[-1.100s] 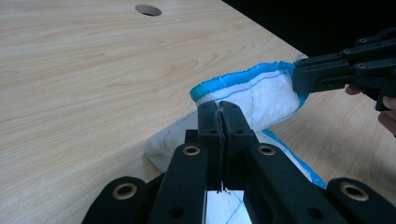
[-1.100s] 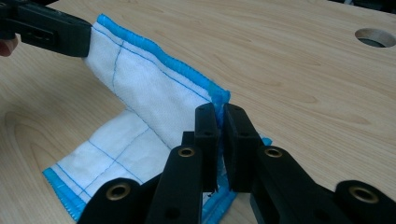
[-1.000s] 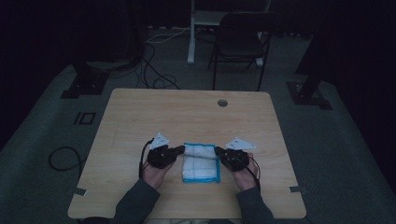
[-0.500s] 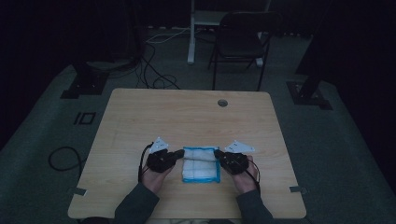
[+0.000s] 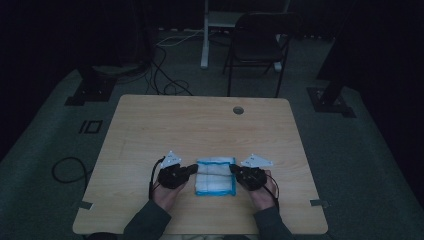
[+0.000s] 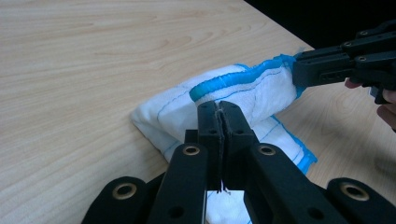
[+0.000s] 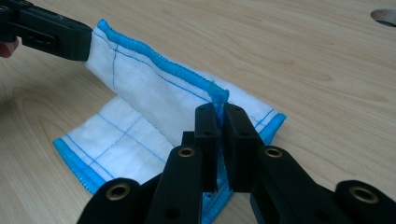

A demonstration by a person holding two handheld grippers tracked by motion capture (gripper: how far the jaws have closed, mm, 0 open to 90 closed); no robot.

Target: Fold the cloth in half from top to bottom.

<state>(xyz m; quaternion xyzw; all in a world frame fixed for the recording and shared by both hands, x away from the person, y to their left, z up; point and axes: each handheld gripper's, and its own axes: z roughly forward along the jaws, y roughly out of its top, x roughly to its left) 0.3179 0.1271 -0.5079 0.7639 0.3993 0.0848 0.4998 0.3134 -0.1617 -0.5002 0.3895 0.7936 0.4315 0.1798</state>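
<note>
We see the cloth (image 5: 215,176) on the near middle of the table (image 5: 200,125), between both claws. The left claw (image 5: 194,168) clamps its left edge; the right claw (image 5: 233,170) clamps its blue hem. The high view is dim, so folds there are indistinct. In the gripper views, jaws hide the pinched fabric.

light wood table (image 5: 200,125) with round cable hole (image 5: 238,110) near far edge; dark folding chair (image 5: 260,45) beyond it; black cables (image 5: 165,75) on grey floor.
</note>
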